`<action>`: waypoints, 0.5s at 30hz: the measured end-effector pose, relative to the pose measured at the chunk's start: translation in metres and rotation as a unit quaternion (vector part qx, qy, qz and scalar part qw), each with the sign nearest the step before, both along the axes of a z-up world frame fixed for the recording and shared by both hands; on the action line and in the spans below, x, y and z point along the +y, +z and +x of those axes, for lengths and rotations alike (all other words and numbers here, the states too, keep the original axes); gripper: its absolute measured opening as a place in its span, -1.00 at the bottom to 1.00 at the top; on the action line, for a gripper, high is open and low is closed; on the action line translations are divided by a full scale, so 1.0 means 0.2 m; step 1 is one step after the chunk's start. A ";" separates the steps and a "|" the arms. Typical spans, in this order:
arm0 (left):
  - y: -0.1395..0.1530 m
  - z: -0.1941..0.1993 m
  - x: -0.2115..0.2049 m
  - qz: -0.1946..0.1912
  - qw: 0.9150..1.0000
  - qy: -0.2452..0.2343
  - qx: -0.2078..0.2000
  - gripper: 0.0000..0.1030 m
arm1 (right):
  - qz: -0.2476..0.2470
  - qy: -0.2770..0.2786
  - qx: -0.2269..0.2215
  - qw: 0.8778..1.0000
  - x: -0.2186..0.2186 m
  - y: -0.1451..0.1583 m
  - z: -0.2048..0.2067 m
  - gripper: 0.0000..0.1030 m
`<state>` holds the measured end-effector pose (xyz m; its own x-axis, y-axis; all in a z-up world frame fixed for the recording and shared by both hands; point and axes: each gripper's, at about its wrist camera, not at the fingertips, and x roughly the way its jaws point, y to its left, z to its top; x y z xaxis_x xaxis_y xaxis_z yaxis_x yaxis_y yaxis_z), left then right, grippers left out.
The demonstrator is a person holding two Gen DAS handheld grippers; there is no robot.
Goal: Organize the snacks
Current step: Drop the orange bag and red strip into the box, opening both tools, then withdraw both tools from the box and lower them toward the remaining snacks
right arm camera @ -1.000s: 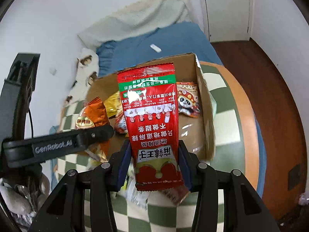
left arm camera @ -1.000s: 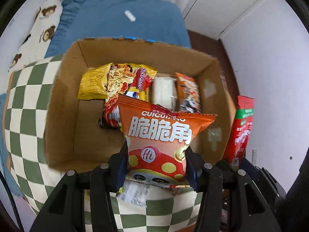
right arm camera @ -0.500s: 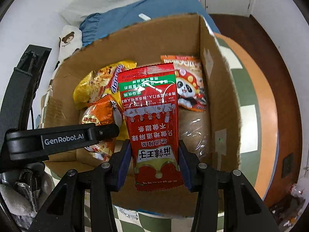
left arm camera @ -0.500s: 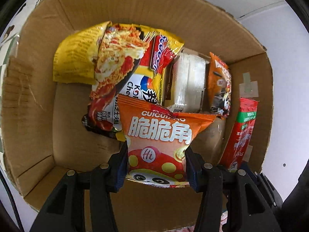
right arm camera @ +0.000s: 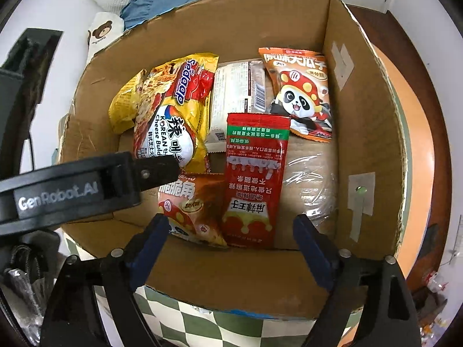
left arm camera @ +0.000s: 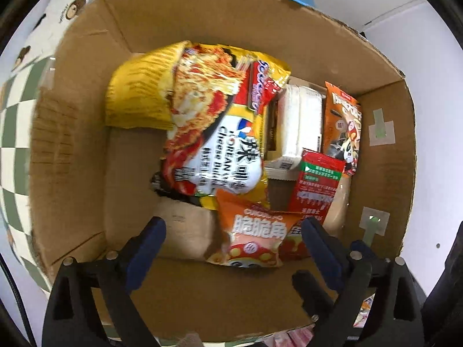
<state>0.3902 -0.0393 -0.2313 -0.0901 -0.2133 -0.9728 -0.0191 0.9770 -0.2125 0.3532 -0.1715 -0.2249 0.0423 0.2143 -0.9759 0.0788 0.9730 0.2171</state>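
A cardboard box point(left arm camera: 86, 150) point(right arm camera: 364, 110) holds the snacks. My left gripper point(left arm camera: 233, 231) is open above the box's near part; an orange snack bag point(left arm camera: 254, 237) lies loose in the box between its fingers. My right gripper point(right arm camera: 231, 231) is open; a red sachet point(right arm camera: 254, 179) lies flat on the box floor ahead of it, beside the orange bag point(right arm camera: 191, 205). The red sachet also shows in the left wrist view point(left arm camera: 317, 182). The left gripper's finger point(right arm camera: 86, 185) crosses the right wrist view.
In the box lie a yellow noodle packet point(left arm camera: 214, 127) point(right arm camera: 170, 118), a white wrapped pack point(left arm camera: 298, 124) point(right arm camera: 231, 92) and an orange panda bag point(right arm camera: 301, 92) point(left arm camera: 344, 124). The box stands on a green-checked cloth point(right arm camera: 231, 326). A bear-print pillow point(left arm camera: 66, 8) lies beyond.
Both grippers have opened over the box. The orange bag and the red sachet have dropped out of the jaws onto the box floor.
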 end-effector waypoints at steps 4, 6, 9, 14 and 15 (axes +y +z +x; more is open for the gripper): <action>0.12 -0.01 0.04 0.011 1.000 0.005 -0.018 0.86 | -0.003 -0.001 -0.006 1.000 0.00 0.02 -0.01 0.77; 0.14 -0.03 0.07 0.020 0.999 0.006 -0.029 0.86 | -0.003 -0.001 -0.011 1.000 -0.01 0.03 -0.01 0.77; 0.20 -0.05 0.13 0.039 0.998 0.006 -0.052 0.86 | -0.015 0.003 -0.019 1.000 0.00 0.04 -0.01 0.77; 0.32 -0.09 0.17 0.057 0.994 -0.005 -0.094 0.86 | -0.026 -0.009 -0.034 0.999 -0.02 0.08 -0.03 0.77; 0.34 -0.10 0.17 0.064 0.992 -0.007 -0.105 0.86 | -0.031 -0.010 -0.040 0.999 -0.02 0.10 -0.04 0.77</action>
<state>0.3702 -0.0056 -0.1636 0.1144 -0.0866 -0.9897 0.0266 0.9961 -0.0841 0.3458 -0.1756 -0.2041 0.1235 0.1517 -0.9807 0.0837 0.9831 0.1626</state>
